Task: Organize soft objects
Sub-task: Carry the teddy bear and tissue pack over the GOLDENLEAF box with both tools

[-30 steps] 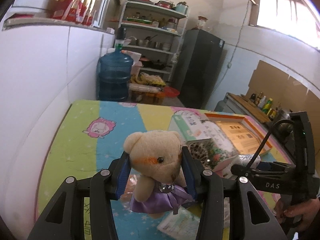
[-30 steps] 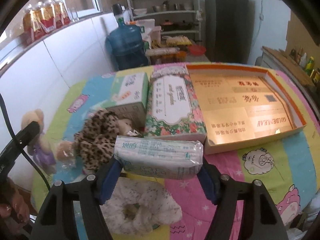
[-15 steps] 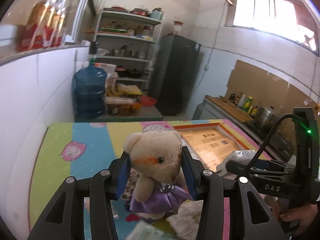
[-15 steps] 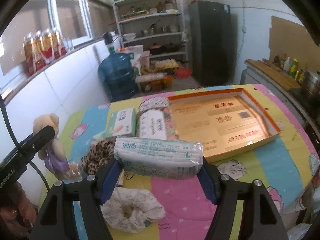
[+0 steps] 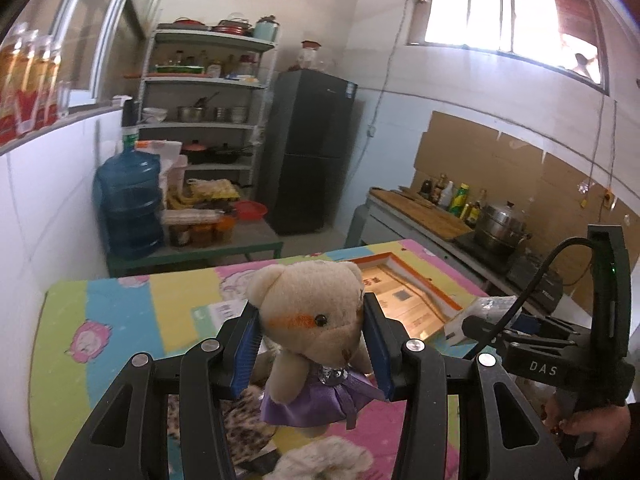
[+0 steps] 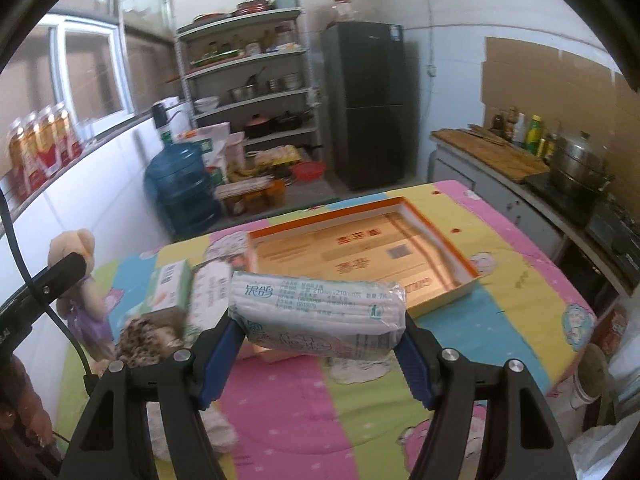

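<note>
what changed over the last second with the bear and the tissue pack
Both grippers lifted their loads off the table: the teddy bear and the tissue pack now sit higher, with more of the room behind them. Nothing was released. The orange box is still empty.

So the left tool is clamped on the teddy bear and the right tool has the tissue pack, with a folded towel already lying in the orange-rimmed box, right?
Not quite: the orange-rimmed box is empty, as the right wrist view shows; only its printed bottom is visible. The rest holds: the left tool is clamped on the teddy bear, and the right tool has the tissue pack.
</note>
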The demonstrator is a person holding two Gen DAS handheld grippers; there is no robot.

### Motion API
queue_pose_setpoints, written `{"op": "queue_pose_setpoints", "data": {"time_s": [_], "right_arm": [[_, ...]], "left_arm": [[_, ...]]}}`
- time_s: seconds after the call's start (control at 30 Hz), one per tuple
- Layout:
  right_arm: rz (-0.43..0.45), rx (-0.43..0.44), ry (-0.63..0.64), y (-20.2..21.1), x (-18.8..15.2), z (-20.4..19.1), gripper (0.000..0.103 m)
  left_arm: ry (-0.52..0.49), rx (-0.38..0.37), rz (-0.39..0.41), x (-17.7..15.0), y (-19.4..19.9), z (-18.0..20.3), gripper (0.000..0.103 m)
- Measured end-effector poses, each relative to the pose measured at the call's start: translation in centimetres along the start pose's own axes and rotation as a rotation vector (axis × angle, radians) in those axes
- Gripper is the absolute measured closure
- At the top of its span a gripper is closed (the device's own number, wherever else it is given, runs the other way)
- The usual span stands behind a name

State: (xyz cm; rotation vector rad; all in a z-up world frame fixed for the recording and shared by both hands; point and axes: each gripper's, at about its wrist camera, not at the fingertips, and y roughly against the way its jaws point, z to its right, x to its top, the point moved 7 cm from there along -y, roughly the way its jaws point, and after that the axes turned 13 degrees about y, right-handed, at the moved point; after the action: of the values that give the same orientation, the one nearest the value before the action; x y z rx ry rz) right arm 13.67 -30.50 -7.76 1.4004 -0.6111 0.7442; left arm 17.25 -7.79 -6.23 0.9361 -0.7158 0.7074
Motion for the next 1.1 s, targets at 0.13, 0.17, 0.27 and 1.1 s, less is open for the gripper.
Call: {"op": "queue_pose_setpoints", "data": {"time_s": [0.13,0.17,0.27,1.1], "right_arm": [[0.003,-0.022,-0.021,-0.3,0.4,2.6,0.031],[0.003,-0.025,-0.024,-0.5,0.6,3.1,0.031],[0.0,-0.027,-0.029,-1.3,1.2,4.6,0.031],[-0.131,0.145,0.061,-16.0,3.0,11.7,0.031]], "left_arm": [[-0.008,-0.02,-0.013,0.5,-1.6,2.0,0.054],[-0.009,-0.023,-0.014,0.6,-1.9,2.3,0.054],[-0.01,-0.031,-0.021,0.9,-3.4,3.8,0.054],[0.045,0.118,-0.189,-2.4,-21.2,8.2,0.054]]}}
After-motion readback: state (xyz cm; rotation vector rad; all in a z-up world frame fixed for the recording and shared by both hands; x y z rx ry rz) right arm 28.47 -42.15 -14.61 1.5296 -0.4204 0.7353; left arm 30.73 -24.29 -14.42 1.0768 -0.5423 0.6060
